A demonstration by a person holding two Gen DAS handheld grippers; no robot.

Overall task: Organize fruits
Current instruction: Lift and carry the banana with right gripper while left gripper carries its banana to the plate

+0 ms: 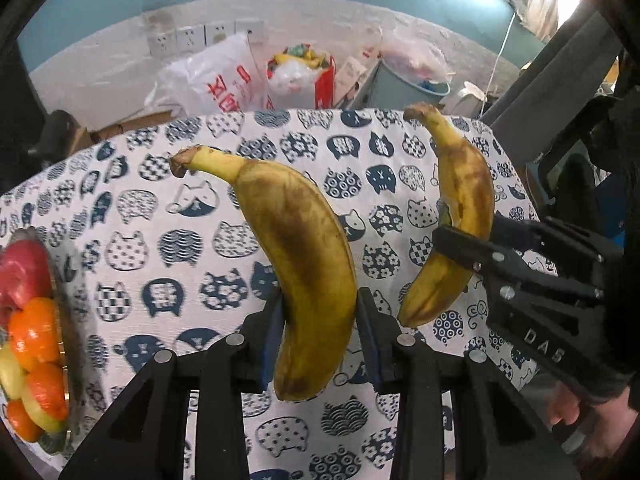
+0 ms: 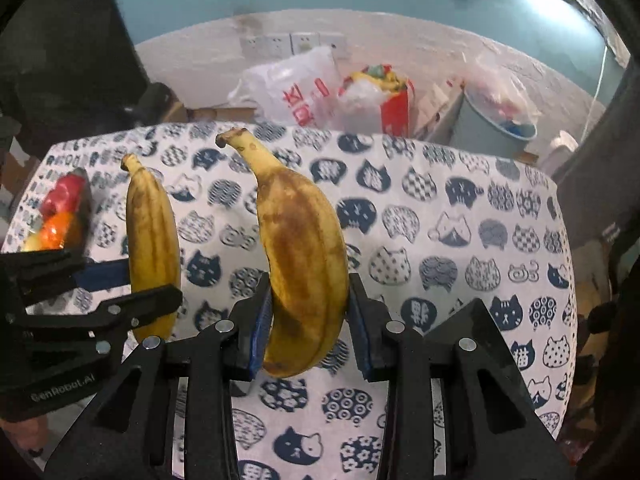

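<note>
Red and orange fruits (image 1: 30, 320) fill tray (image 1: 74, 344).

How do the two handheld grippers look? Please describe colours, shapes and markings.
Both are black plastic with silver rivets and blue finger pads. The right gripper carries white letters "DAS"; the left gripper reads "GenRobot.AI".

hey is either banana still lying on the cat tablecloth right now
No, the left hand-held gripper and right hand-held gripper each hold a banana above the tablecloth.
</note>
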